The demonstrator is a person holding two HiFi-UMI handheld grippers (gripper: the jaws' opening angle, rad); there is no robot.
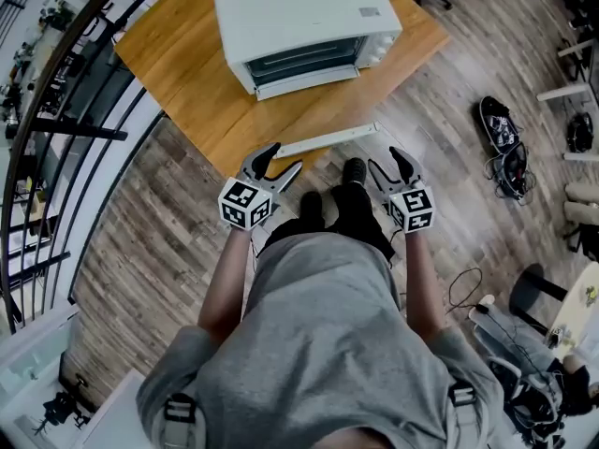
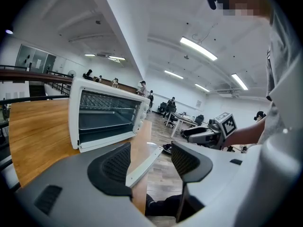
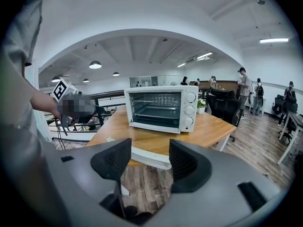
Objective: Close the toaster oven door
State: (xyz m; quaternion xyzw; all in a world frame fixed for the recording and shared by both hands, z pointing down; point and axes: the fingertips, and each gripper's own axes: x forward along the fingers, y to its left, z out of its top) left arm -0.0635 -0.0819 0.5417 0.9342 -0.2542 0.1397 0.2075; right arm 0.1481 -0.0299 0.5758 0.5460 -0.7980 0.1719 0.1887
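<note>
A white toaster oven (image 1: 304, 26) stands at the far side of a wooden table (image 1: 187, 73). Its door (image 1: 304, 82) hangs open and flat at the bottom of the dark cavity; the rack inside shows in the right gripper view of the oven (image 3: 161, 109) and the left gripper view of it (image 2: 106, 117). My left gripper (image 1: 281, 160) and right gripper (image 1: 386, 160) hover side by side just short of the table's near edge. Both are open with nothing between their jaws, as my left gripper (image 2: 150, 162) and right gripper (image 3: 149, 162) show close up.
A long white tray (image 1: 328, 140) lies on the table's near edge, overhanging it, right ahead of both grippers. A black railing (image 1: 56, 129) runs along the left. Shoes (image 1: 501, 143) and cables lie on the wood floor at right. The person's feet (image 1: 354, 171) are below the grippers.
</note>
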